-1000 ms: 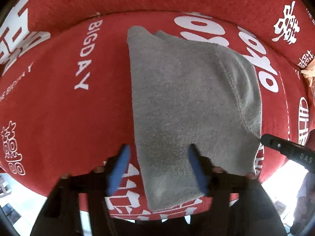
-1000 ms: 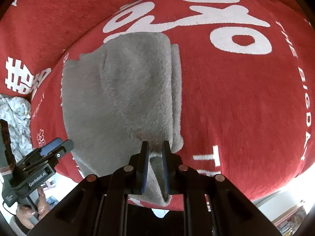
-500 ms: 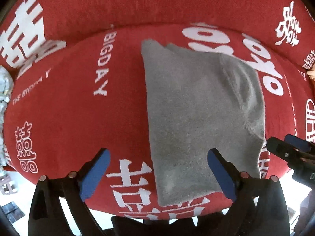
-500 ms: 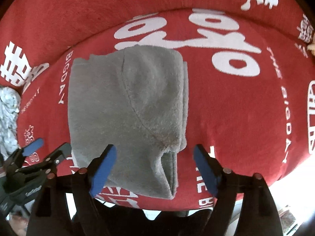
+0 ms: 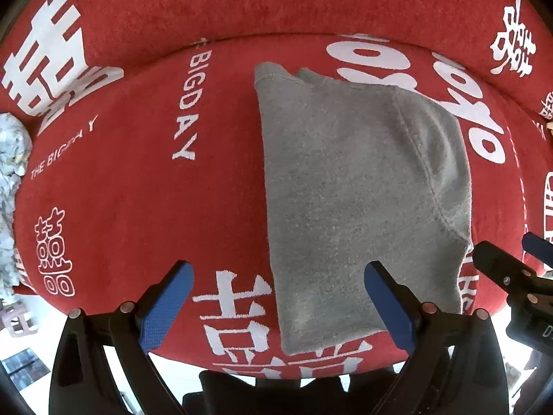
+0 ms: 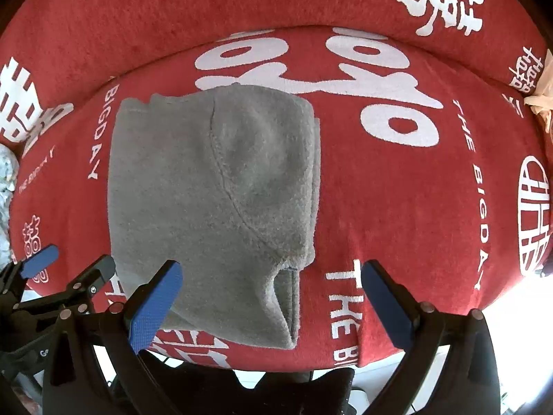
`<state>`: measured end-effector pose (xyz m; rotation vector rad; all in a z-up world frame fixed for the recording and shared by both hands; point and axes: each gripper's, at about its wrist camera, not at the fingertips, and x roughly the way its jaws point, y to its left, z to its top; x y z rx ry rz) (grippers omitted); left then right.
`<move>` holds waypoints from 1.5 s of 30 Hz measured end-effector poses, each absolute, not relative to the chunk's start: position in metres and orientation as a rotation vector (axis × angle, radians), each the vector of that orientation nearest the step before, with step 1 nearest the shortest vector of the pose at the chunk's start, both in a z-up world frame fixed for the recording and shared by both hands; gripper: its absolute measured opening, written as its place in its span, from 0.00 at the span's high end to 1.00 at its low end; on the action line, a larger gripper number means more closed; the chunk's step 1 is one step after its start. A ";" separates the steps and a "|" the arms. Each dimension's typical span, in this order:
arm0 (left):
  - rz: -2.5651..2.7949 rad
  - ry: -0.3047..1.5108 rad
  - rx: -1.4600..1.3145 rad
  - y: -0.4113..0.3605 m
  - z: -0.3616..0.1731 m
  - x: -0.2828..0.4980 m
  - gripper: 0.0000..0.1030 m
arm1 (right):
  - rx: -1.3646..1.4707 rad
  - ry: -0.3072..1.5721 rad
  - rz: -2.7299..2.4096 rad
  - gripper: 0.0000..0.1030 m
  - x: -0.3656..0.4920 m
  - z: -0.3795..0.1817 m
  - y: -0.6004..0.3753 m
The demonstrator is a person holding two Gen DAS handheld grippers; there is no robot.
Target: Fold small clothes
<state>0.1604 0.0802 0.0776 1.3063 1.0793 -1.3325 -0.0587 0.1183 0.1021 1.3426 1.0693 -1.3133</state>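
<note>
Two grippers are in our hands, and both hold nothing, poised near the front edge of a red cushion printed with white letters and characters. Starting at the far left of the left wrist view, we see a crumpled pale patterned cloth lying at the cushion's edge. Next comes our left gripper, its blue-padded fingers spread wide apart; its left finger hangs over bare red fabric and its right finger over the near part of the garment. Between and beyond those fingers lies the folded grey fleece garment, flat on the cushion, its near end reaching the front edge, a curved seam running down its right side.

In the right wrist view the same garment sits left of centre, with layered edges showing along its right side and near corner. Our right gripper is also spread wide, left finger over the garment's near edge, right finger over white lettering on the cushion. A beige object peeks in at the far right.
</note>
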 end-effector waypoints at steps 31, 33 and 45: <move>-1.306 1.062 1.316 0.087 0.078 0.159 0.04 | 1.341 1.075 -1.313 0.00 -0.055 0.101 0.123; -1.306 1.061 1.318 0.087 0.078 0.160 0.04 | 1.341 1.074 -1.312 0.00 -0.056 0.101 0.123; -1.294 1.068 1.320 0.089 0.077 0.160 0.04 | 1.342 1.074 -1.310 0.00 -0.056 0.101 0.123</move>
